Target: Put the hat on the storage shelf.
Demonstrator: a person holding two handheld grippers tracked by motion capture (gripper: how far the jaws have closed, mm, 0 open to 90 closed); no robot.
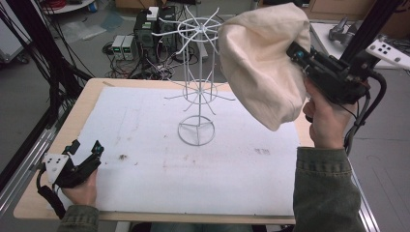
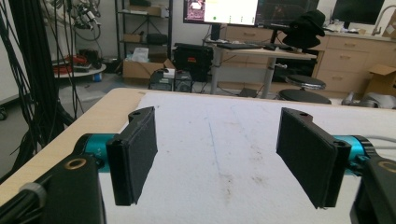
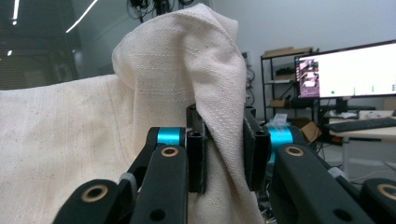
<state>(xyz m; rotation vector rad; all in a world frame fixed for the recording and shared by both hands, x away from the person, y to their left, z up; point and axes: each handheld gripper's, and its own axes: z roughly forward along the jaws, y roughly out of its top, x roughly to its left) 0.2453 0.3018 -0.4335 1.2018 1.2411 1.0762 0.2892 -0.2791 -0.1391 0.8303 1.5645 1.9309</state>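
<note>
White matting covers the surface [image 1: 145, 159], with a wire rack [image 1: 197, 82] standing mid-way. Right tool [image 3: 223, 154] pinches a cream cloth bag [image 1: 263, 63] aloft; left tool [image 2: 217, 158] rests agape

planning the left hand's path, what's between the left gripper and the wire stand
In the high view, just bare white mat with a few dark smudges lies between the open left gripper and the wire stand; nothing stands there.

Wire stand [image 1: 197, 96] stands upright on the mat [image 1: 145, 159] at table [image 1: 92, 96] centre. Cloth hat [image 1: 263, 63] hangs in the air right of the stand's top, touching it. Left gripper [image 1: 87, 150] rests near the front left corner
</note>
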